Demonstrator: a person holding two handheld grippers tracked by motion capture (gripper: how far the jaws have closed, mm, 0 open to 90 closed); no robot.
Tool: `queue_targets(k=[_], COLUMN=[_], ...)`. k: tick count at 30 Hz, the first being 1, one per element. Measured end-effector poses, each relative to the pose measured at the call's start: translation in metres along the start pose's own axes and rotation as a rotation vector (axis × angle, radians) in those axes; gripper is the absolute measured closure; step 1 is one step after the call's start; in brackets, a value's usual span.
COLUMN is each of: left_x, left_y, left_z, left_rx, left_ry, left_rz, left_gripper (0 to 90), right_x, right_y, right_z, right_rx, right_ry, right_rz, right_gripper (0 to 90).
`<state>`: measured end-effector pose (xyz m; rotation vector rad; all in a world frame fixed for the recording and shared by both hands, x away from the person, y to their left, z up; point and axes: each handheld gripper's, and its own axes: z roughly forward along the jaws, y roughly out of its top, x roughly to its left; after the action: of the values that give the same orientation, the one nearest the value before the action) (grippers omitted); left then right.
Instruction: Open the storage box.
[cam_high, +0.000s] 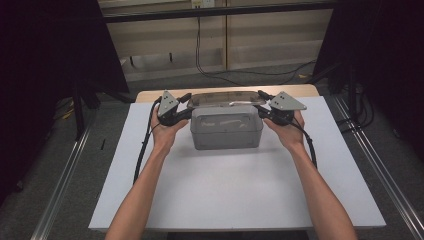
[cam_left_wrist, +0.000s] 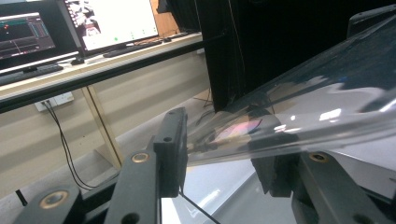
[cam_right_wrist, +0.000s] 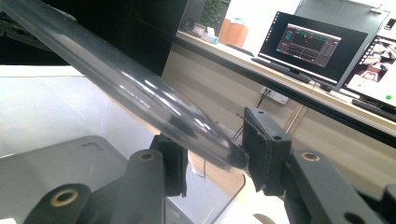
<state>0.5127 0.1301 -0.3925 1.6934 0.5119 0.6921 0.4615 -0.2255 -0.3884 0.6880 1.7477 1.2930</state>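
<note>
A clear plastic lid (cam_high: 225, 99) hangs tilted just above and behind a grey translucent box (cam_high: 226, 131) that stands at the far middle of the white table (cam_high: 240, 190). My left gripper (cam_high: 186, 107) is shut on the lid's left end and my right gripper (cam_high: 263, 107) on its right end. In the left gripper view the lid (cam_left_wrist: 308, 107) runs in from the right between the jaws of my left gripper (cam_left_wrist: 224, 151). In the right gripper view the lid (cam_right_wrist: 126, 77) slants down from the upper left into my right gripper (cam_right_wrist: 217, 156), with the box (cam_right_wrist: 60, 158) below.
The white table ends close behind the box, with a wooden strip (cam_high: 300, 90) along its far edge. Beyond are grey floor with cables (cam_high: 235, 75), dark curtains at both sides, and a bench with monitors (cam_right_wrist: 317, 44). Metal rails (cam_high: 380, 170) flank the table.
</note>
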Motion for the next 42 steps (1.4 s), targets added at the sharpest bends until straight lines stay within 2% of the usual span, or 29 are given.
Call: queue_targets(k=[15, 21, 26, 28, 42], left_x=[0.006, 0.009, 0.013, 0.014, 0.020], left_y=[0.006, 0.006, 0.008, 0.009, 0.013], left_z=[0.010, 0.015, 0.021, 0.023, 0.033], left_rx=[0.001, 0.005, 0.008, 0.009, 0.013], left_ry=[0.000, 0.001, 0.000, -0.004, 0.011], left_rz=[0.004, -0.007, -0.012, -0.002, -0.019], left_gripper=[59.1, 59.4, 59.8, 59.7, 59.6], right_x=[-0.008, -0.012, -0.016, -0.018, -0.029], right_y=[0.005, 0.004, 0.004, 0.004, 0.007], right_z=[0.007, 0.012, 0.018, 0.020, 0.030], right_rx=[-0.021, -0.035, -0.026, -0.033, -0.037], right_ry=[0.006, 0.002, 0.006, 0.007, 0.009], right_rz=[0.019, 0.045, 0.052, 0.065, 0.106], right_gripper=[61.9, 61.8, 61.6, 61.5, 63.4])
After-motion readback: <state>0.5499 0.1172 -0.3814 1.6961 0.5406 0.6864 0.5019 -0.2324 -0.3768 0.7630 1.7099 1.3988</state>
